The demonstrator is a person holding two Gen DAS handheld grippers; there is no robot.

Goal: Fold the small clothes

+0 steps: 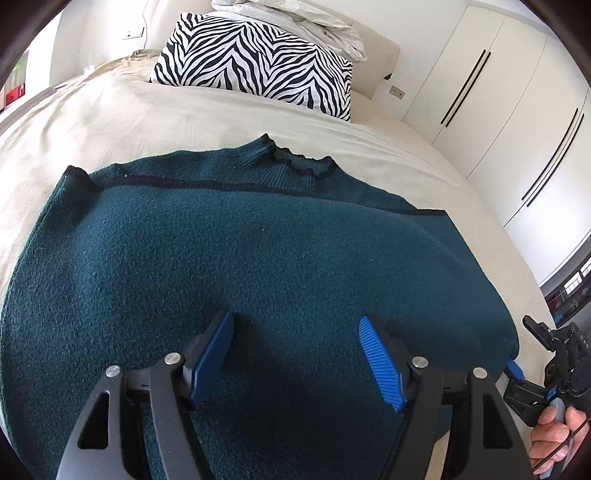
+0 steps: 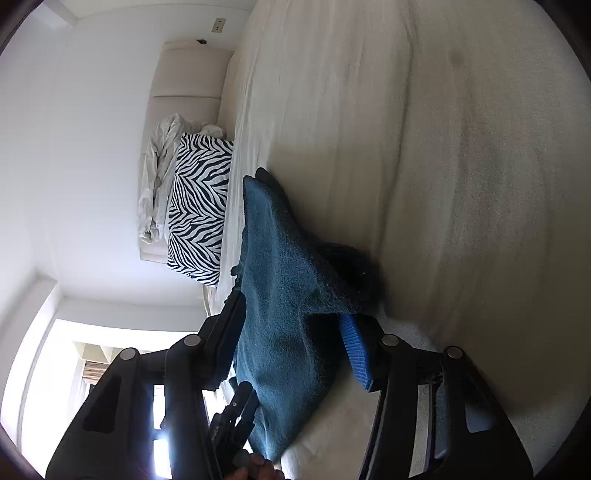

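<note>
Two blue-padded fingers of the left gripper (image 1: pixel 295 360) stand wide apart in the left wrist view, hovering over the lower part of a dark teal knitted sweater (image 1: pixel 240 258) with nothing between them. The sweater lies spread flat on a cream bedsheet (image 1: pixel 110 110), its ruffled collar (image 1: pixel 301 162) pointing away from the gripper toward a zebra-print pillow (image 1: pixel 255 59) at the head of the bed, and a thin dark stripe crosses it just below the collar. A crumpled white duvet (image 1: pixel 295 18) sits behind the pillow, and white wardrobe doors (image 1: pixel 498 122) with long black handles line the right side. At the lower right edge of the sweater, the right gripper (image 1: pixel 515 369) shows only a blue fingertip touching the knit, with the person's hand (image 1: pixel 554 432) on its black body. In the right wrist view, rolled sideways, the right gripper (image 2: pixel 291 343) has its jaws spread around a raised fold of the sweater (image 2: pixel 280 295); one ribbed blue pad (image 2: pixel 354 350) lies beside the cloth and the other finger is behind it, so I cannot tell whether the knit is pinched. The lifted edge runs away from the gripper toward the zebra-print pillow (image 2: pixel 195 210), beside the bedsheet (image 2: pixel 461 184). Part of the left gripper's black body appears along the bottom edge.
</note>
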